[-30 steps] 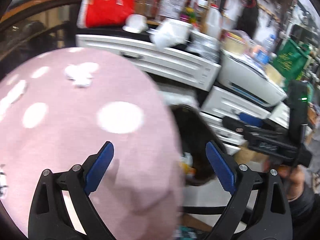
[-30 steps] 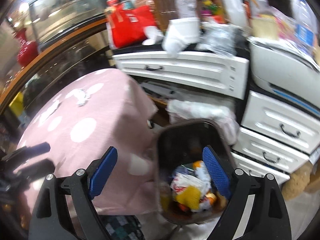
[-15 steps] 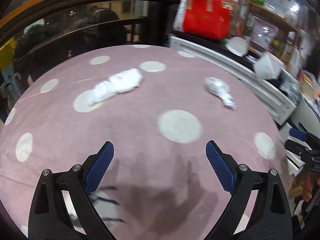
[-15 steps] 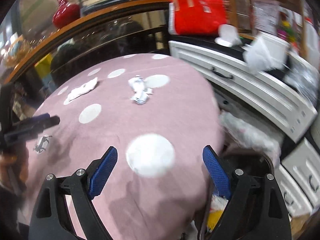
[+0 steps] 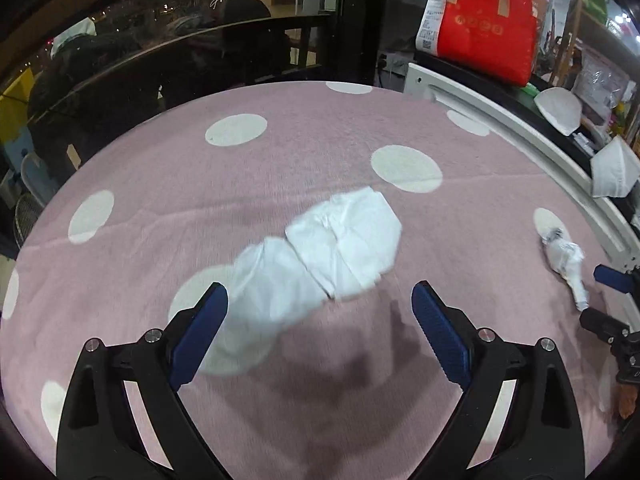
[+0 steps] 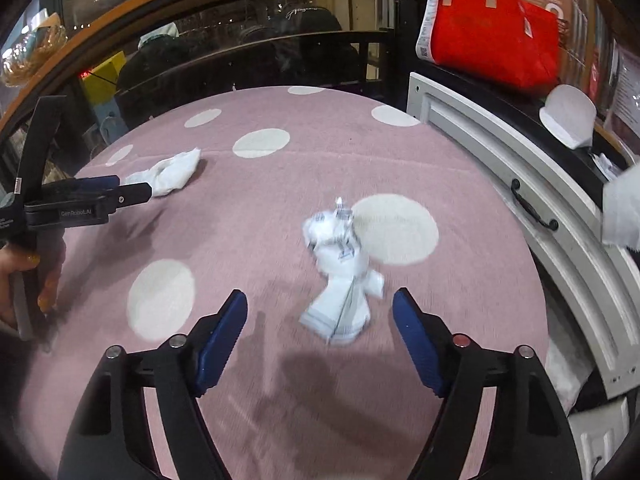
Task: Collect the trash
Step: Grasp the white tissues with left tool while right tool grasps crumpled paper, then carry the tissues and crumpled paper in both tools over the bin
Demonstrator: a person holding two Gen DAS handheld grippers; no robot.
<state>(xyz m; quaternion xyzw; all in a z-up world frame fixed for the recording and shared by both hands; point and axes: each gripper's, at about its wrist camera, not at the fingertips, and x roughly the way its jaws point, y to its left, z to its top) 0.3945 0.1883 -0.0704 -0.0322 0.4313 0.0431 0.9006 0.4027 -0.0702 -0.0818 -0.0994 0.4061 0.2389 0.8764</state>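
Both hand-held grippers tilt downward, side by side. The left hand-held gripper (image 5: 320,312) holds its blue-padded jaws wide apart, gripping nothing. The right hand-held gripper (image 6: 320,320), jaws just narrowed yet still apart, clamps nothing. A hand (image 6: 20,280) grips the left tool's handle.

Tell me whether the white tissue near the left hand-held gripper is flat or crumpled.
Crumpled: the white tissue lies bunched and creased on the pink tablecloth.
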